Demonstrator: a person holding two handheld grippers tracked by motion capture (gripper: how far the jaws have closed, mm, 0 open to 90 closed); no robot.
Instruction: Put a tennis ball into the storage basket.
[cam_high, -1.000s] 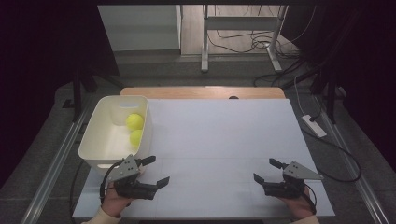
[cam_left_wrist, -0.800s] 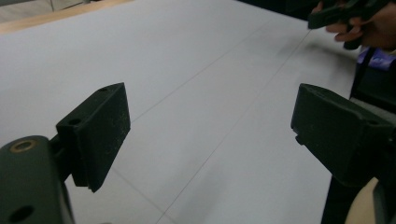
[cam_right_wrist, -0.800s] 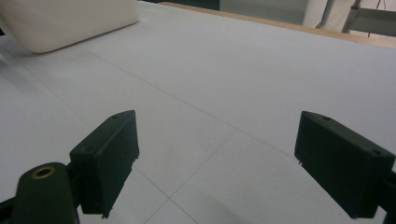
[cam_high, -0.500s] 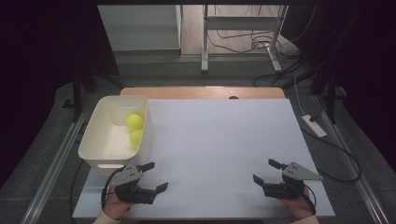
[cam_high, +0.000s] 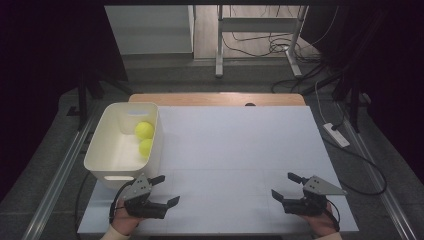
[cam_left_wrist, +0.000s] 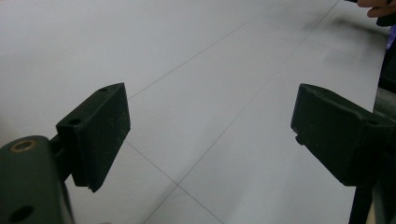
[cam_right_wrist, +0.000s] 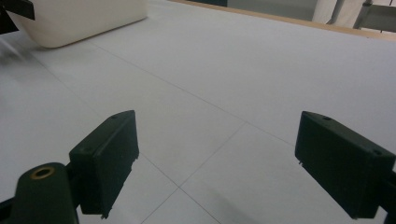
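Two yellow-green balls (cam_high: 144, 130) (cam_high: 145, 147) lie inside a white bin (cam_high: 105, 146) at the left of the white table (cam_high: 235, 145). My left gripper (cam_high: 165, 191) rests low near the table's front edge, just in front of the bin, jaws open and empty. In the left gripper view its gripper (cam_left_wrist: 210, 130) frames only bare tabletop. My right gripper (cam_high: 286, 187) sits near the front right, open and empty. The right gripper view has its gripper (cam_right_wrist: 217, 156) over bare table, with the bin (cam_right_wrist: 84, 18) far off at the upper left.
A wooden strip (cam_high: 215, 99) borders the table's far edge. Metal rails (cam_high: 60, 170) run along the left side. A power strip (cam_high: 336, 135) and cables lie on the floor at the right. A stand's legs (cam_high: 220, 45) rise beyond the table.
My left gripper has sunk toward the table and drawn back toward the front edge, away from the bin. The right gripper has stayed put.
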